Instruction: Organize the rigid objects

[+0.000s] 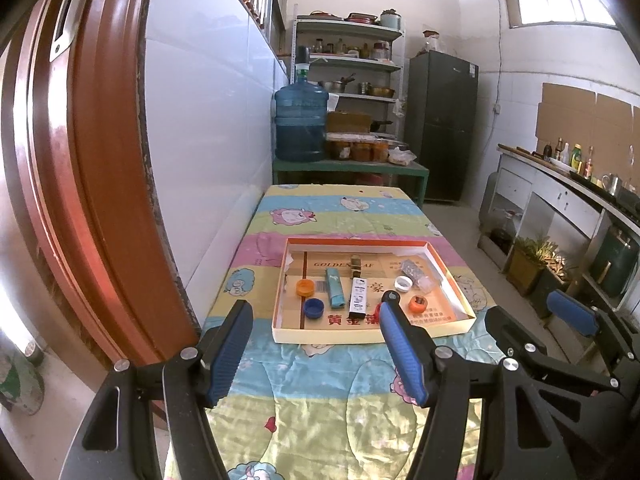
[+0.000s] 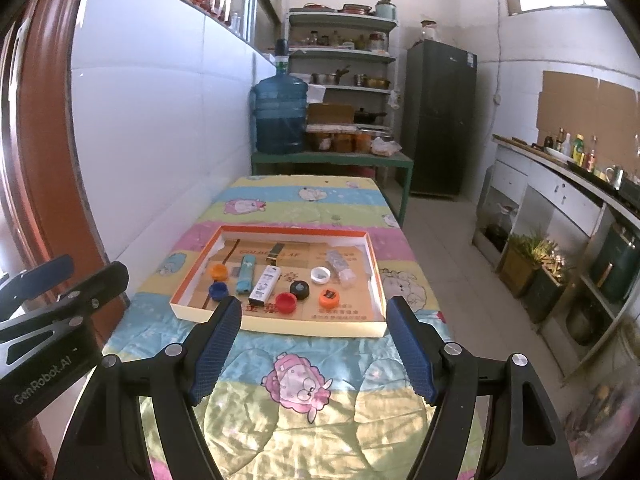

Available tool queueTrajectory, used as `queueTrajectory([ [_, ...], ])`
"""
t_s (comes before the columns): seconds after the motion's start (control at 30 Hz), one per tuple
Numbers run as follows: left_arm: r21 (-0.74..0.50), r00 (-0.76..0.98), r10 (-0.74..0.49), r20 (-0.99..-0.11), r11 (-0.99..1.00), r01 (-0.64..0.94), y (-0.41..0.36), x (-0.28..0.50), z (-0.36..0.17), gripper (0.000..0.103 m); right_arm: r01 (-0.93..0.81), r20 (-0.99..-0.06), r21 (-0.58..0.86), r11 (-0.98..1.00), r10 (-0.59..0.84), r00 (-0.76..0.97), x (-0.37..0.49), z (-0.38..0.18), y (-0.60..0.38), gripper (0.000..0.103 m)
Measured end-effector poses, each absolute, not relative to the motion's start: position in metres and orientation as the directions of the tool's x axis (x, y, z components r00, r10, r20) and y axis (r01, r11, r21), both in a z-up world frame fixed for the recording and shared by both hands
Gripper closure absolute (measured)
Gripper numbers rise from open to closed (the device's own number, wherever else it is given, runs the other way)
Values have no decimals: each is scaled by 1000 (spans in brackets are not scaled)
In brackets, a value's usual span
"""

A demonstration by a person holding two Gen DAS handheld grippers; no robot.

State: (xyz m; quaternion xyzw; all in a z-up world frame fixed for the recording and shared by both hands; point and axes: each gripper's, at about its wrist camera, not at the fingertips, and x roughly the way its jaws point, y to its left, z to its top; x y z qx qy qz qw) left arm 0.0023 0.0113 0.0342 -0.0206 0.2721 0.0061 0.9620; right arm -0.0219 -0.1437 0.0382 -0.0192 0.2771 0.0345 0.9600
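A shallow cardboard tray (image 1: 372,334) (image 2: 280,326) with an orange rim lies on the quilted table. Inside it are an orange cap (image 1: 305,288) (image 2: 219,271), a blue cap (image 1: 313,307) (image 2: 218,291), a teal lighter (image 1: 334,287) (image 2: 245,275), a black-and-white box (image 1: 358,298) (image 2: 264,285), a white cap (image 1: 403,283) (image 2: 320,274), a red cap (image 2: 286,303), a black cap (image 2: 300,289), an orange lid (image 1: 418,303) (image 2: 329,298) and a small clear bottle (image 1: 416,274) (image 2: 340,266). My left gripper (image 1: 316,310) is open and empty, short of the tray. My right gripper (image 2: 313,310) is open and empty, also short of the tray.
A red-brown door (image 1: 80,140) stands close on the left. Beyond the table, a green bench holds a blue water jug (image 1: 300,120) and jars. A dark fridge (image 1: 444,120) and a kitchen counter (image 1: 560,184) are on the right.
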Motion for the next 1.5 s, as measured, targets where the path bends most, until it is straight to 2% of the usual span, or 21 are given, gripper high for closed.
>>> queueTrajectory([
  [1.5, -28, 844, 11, -537, 999, -30, 20, 6, 30, 37, -87, -539, -19, 996, 63, 840, -20, 38, -140, 27],
])
